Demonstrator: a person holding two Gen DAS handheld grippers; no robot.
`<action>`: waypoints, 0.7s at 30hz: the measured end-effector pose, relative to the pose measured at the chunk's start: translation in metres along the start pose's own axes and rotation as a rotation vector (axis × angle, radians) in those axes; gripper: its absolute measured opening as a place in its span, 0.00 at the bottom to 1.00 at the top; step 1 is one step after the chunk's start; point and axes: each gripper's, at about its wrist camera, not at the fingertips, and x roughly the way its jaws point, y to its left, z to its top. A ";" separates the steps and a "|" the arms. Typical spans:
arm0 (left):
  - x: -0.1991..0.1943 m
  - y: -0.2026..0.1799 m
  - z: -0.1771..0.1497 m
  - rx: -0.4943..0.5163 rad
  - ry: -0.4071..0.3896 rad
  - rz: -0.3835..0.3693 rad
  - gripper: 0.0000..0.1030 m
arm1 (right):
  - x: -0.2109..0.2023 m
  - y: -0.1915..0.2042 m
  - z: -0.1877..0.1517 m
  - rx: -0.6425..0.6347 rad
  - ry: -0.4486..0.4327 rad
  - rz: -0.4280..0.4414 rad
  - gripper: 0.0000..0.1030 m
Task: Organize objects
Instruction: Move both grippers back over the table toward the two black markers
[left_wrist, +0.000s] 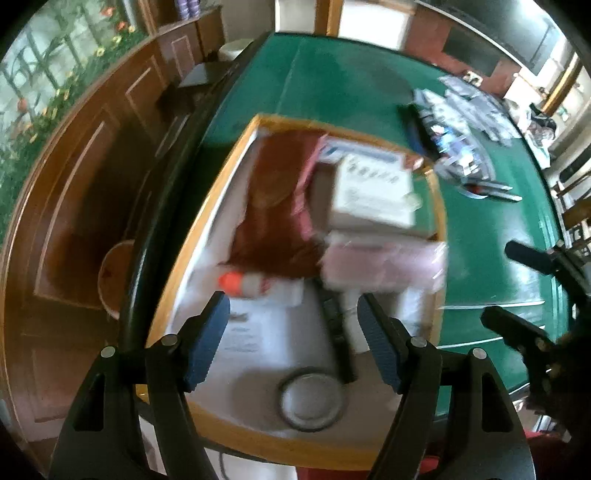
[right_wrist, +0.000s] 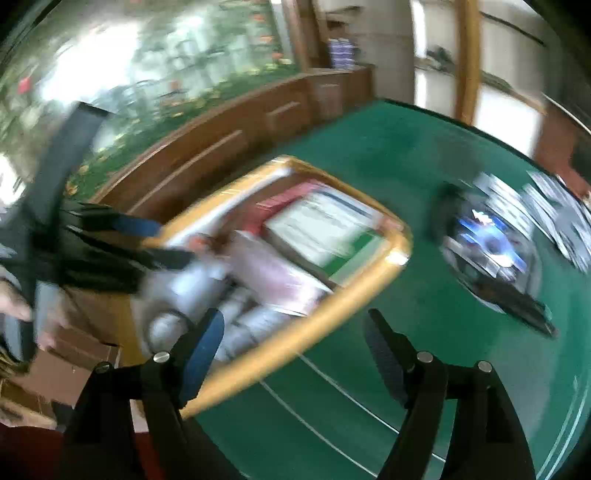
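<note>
The left gripper is held with jaws wide and empty above the near end of the yellow-rimmed tray, where a round lid and an orange-capped tube are seen. Boxes are stacked at its far end. To the right, the right gripper is held over the green counter beside the tray's rim, jaws wide and empty.

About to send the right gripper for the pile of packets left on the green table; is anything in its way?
Nothing visible blocks it. The right gripper is open and empty above bare green table, just outside the wooden tray. The pile of packets lies beyond, with only open felt between, though the view is blurred.
</note>
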 end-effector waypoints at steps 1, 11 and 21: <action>-0.004 -0.009 0.004 0.007 -0.008 -0.016 0.70 | -0.003 -0.014 -0.006 0.029 0.003 -0.022 0.75; 0.017 -0.136 0.062 0.179 0.038 -0.192 0.77 | -0.052 -0.139 -0.069 0.362 0.003 -0.175 0.76; 0.100 -0.259 0.143 0.445 0.062 -0.148 0.76 | -0.083 -0.177 -0.105 0.460 -0.024 -0.188 0.76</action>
